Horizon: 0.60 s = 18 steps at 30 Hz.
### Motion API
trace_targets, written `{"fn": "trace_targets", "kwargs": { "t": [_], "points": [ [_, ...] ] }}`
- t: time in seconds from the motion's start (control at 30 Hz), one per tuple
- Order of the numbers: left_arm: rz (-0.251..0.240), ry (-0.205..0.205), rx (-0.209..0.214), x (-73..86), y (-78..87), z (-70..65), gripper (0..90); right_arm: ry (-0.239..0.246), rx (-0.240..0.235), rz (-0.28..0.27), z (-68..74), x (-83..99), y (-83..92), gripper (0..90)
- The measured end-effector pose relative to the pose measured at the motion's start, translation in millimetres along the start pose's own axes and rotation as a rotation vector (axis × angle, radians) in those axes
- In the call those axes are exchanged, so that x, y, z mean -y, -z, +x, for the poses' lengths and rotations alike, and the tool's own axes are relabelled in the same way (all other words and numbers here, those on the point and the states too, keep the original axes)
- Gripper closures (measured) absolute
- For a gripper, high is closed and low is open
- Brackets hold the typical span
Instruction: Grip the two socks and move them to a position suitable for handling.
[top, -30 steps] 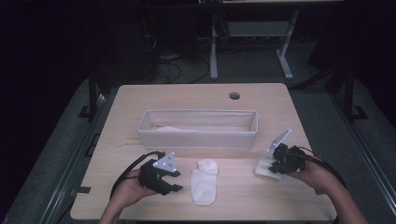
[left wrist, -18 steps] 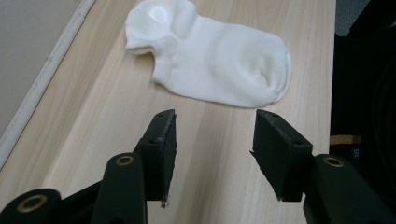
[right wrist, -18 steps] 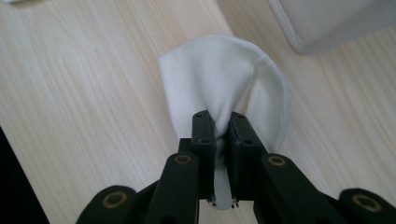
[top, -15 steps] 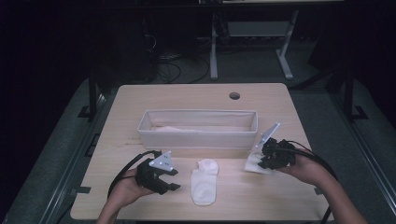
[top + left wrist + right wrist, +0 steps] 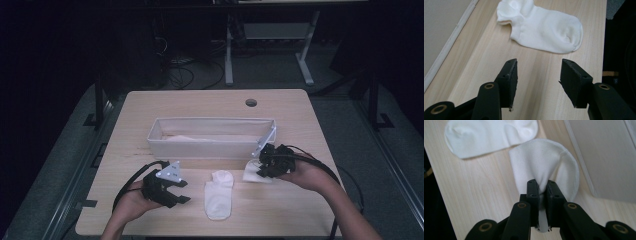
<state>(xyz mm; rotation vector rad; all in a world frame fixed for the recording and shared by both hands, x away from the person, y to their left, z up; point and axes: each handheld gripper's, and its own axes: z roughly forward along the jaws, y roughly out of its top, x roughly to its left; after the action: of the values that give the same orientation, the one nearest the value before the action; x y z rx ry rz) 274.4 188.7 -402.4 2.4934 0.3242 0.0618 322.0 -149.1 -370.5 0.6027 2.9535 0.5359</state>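
From the high view the right gripper [image 5: 265, 164] sits beside the white bin [image 5: 210, 142], but its own view reveals jaws clenched on a folded sock [image 5: 544, 167]. The left gripper [image 5: 537, 77] stands released just short of the flat sock [image 5: 541, 25] on the worktop [image 5: 300, 210].

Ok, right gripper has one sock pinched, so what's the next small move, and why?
Probably carry the pinched sock up and over the near wall of the white bin before letting go. The right gripper is shut on it just in front of that wall. The other sock lies flat ahead of the open left gripper, ready for its own pick.
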Motion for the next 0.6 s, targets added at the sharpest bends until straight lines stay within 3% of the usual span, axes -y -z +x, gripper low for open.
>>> {"fn": "trace_targets", "kwargs": {
  "t": [0.6],
  "points": [
    [-0.005,0.021,-0.019,6.8,6.2,2.7,44.1,0.074,-0.031,-0.008,12.3,-46.7,-13.0,82.3]
  ]
}}
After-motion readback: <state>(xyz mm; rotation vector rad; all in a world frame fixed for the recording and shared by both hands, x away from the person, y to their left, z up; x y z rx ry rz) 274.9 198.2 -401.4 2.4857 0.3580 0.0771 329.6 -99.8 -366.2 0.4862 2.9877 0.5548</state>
